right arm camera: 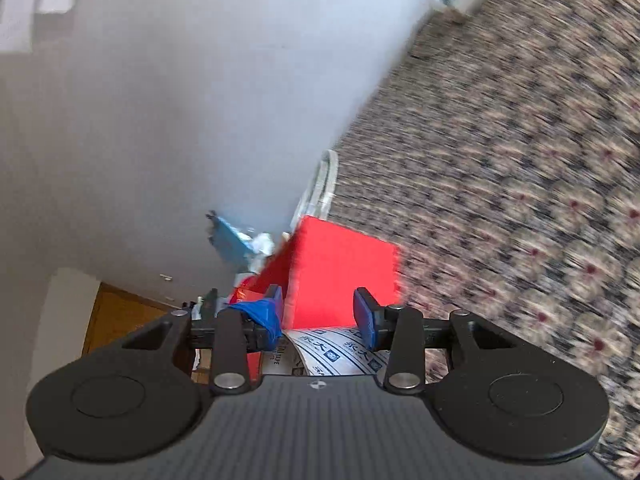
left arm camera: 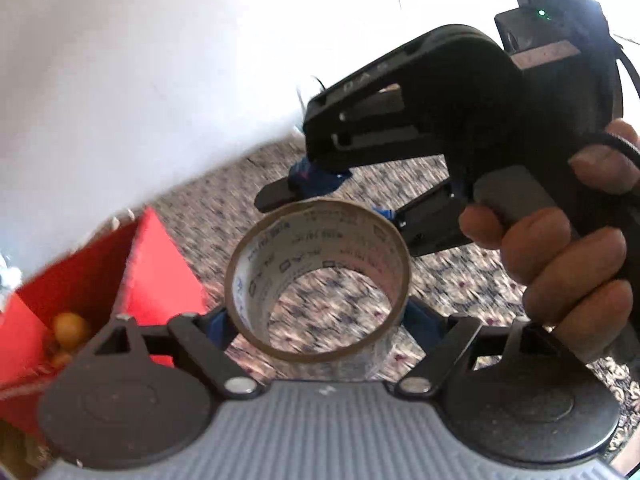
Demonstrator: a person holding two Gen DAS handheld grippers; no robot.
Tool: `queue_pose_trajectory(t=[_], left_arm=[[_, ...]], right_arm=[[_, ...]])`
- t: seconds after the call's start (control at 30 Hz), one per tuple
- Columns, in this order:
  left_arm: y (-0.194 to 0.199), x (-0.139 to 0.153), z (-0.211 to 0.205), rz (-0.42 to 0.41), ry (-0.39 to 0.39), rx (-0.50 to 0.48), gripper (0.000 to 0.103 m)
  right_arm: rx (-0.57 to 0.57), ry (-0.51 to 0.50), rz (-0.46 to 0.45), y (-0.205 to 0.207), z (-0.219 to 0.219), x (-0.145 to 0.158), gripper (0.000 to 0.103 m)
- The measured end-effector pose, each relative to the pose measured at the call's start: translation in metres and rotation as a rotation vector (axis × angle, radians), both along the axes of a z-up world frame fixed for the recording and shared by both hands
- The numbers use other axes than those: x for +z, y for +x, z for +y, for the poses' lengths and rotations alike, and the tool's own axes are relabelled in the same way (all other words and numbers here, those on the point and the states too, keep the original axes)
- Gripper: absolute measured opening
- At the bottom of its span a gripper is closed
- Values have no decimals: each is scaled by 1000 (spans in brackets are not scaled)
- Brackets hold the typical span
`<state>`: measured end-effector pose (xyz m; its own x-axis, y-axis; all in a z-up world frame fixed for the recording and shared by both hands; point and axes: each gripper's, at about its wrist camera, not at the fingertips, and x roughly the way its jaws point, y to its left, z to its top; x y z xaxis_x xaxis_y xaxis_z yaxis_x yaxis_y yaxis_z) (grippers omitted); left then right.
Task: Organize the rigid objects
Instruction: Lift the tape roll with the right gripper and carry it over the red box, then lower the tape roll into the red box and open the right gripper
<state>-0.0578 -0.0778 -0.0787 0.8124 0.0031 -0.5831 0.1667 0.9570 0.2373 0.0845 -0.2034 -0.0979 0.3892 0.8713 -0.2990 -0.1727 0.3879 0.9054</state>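
While your two grippers hang above a flower-patterned carpet that meets a plain pale wall, both views are smeared with blur, so fine detail is lost. Your left gripper has the roll of tape between its blue-padded fingers, which press on the roll's outer sides; the roll is lifted off the carpet, its open core turned toward the camera, with printed lettering visible on the inner cardboard. Your right gripper sits just beyond the roll in the left wrist view, with your right hand wrapped round its handle; its fingers stand apart on either side of the roll's far rim. Seen from the right wrist, the blue pads are set at a middling width with the printed roll just below and between them, but you cannot tell whether they touch it. A red box stands open on the carpet to the left of the roll, close against the wall, with a yellow ball inside. Behind the box, light blue and white clutter lies at the wall's foot, too blurred to identify.
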Motion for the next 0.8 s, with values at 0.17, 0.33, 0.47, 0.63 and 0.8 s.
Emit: queue_pose_trajectory(t=[0.17,0.33,0.47,0.63,0.8], left_arm=[[0,27,38,-92,16,20,84],[0,44,93,-134,26,49,84],[5,46,150,-121,8,75,84],[22,33,210,-52,-35,99,84],[45,16,241,34,-90,111,84]], right_arm=[[30,-3,-105,8,40,39,24],[78,-21,-162,16,112,53,24],[126,-89,-179,24,169,51,24],[162,-173,-178,33,222,37,24],[177,-215,-141,46,244,15,24]])
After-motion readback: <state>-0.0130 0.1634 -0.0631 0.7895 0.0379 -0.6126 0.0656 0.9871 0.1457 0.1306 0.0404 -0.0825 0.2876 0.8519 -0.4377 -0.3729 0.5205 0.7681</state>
